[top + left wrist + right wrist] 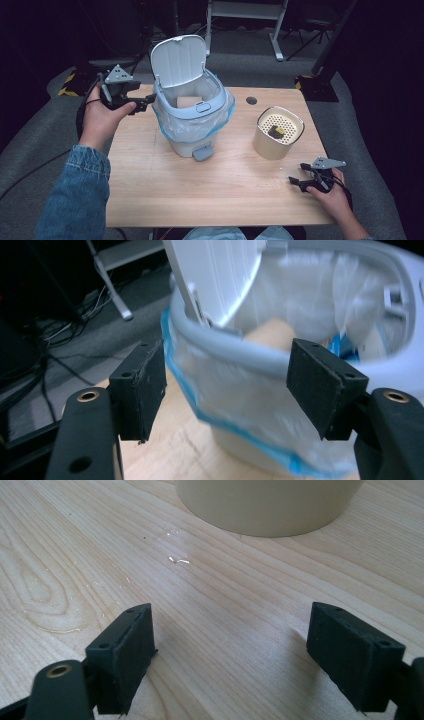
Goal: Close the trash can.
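A small white pedal bin [192, 112] stands mid-table with its lid [179, 60] raised; a clear liner with a blue hem [235, 420] hangs over its rim. A tan item [189, 101] lies inside the bin. My left gripper [142, 103] is held in the air just left of the bin's rim, open, and nothing is between its pads [142, 385]. In the left gripper view the grey-blue rim [240, 347] lies just beyond the gripper [227, 385]. My right gripper [298, 173] rests low at the table's front right, open and empty [230, 655].
A beige cylinder [272, 142] with a perforated top [287, 122] stands right of the bin, and a small dark and yellow item [276, 131] sits on that top. Its base [270, 510] lies ahead of the right jaws. A round cable hole [251, 100] is behind it.
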Motion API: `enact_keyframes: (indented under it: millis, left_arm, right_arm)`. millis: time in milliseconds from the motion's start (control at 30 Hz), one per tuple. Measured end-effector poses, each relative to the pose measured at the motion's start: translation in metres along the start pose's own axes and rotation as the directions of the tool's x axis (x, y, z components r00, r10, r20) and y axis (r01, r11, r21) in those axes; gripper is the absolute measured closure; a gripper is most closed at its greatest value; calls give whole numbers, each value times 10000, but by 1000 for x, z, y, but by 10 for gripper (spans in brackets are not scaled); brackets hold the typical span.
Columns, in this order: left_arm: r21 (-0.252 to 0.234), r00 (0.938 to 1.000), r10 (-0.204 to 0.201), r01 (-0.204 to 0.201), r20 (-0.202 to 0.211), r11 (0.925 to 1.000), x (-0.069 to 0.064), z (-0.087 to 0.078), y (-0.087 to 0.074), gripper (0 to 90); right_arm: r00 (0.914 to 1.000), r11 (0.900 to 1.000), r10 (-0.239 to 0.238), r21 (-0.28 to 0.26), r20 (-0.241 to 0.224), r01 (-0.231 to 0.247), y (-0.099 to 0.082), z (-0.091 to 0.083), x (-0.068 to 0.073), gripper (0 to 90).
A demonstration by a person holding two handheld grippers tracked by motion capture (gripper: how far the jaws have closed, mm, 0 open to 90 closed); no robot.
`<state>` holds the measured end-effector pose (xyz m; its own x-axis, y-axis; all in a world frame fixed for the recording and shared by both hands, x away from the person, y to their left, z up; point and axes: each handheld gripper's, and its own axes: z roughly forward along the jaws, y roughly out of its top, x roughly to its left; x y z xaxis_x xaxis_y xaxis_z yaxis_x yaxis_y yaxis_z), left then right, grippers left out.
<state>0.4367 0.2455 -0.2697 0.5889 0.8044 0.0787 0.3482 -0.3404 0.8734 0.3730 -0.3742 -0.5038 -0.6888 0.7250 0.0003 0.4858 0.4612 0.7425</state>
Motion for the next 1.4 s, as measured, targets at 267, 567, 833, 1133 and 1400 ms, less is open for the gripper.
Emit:
enact_keyframes:
  millis: [267,567,833,1133,1400]
  left_arm:
    - [-599,9969,-748,760,229,9953,18,11,12,344]
    - [-1248,9972,-632,679,409,9898,19,16,29,368]
    - [-1748,9979,-449,526,476,9832,15,21,39,359]
    - [-1803,9974,-297,412,659,9827,8,19,44,358]
    - [-1600,9901,298,-76,1369,9871,-5,11,44,372]
  right_arm:
    - [10000,10000,-1,1,0,1,0,0,0,195]
    - [10000,10000,3,-6,-1,-3,0,0,0,195]
    - [10000,10000,1,-8,2,-1,0,0,0,195]
    - [10000,10000,-4,0,1,4,0,0,0,195]
    - [10000,10000,-2,1,1,2,0,0,0,195]
